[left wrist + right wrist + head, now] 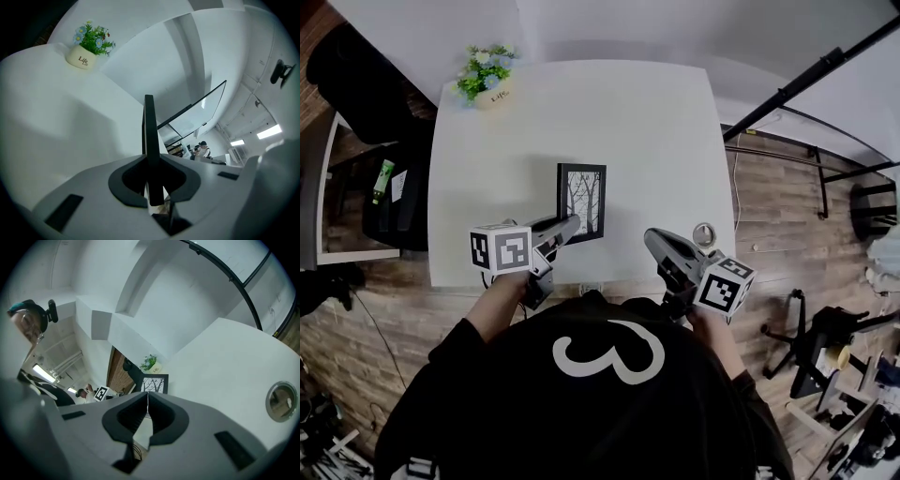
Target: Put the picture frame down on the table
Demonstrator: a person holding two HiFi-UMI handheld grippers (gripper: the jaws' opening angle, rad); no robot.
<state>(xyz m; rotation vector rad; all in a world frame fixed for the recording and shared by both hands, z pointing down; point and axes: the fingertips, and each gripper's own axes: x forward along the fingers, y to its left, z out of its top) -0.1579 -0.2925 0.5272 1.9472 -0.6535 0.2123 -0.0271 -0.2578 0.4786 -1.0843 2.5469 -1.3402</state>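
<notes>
Frame (581, 202) is upright at the tabletop's (656, 122) near side, its edge clamped between your left fingers (89, 185), likely to control the lowering; your right fingers (201, 425) are pressed together, empty.

A white pot of flowers (487, 75) marked "Life" stands at far left, a round roll (704, 234) lies at right.

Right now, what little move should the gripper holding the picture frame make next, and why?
Probably ease the left gripper down until the picture frame rests on the white table. Its jaws grip the frame's edge over bare tabletop, and I cannot tell whether the frame touches yet. The right gripper is shut, empty and off to the side.
</notes>
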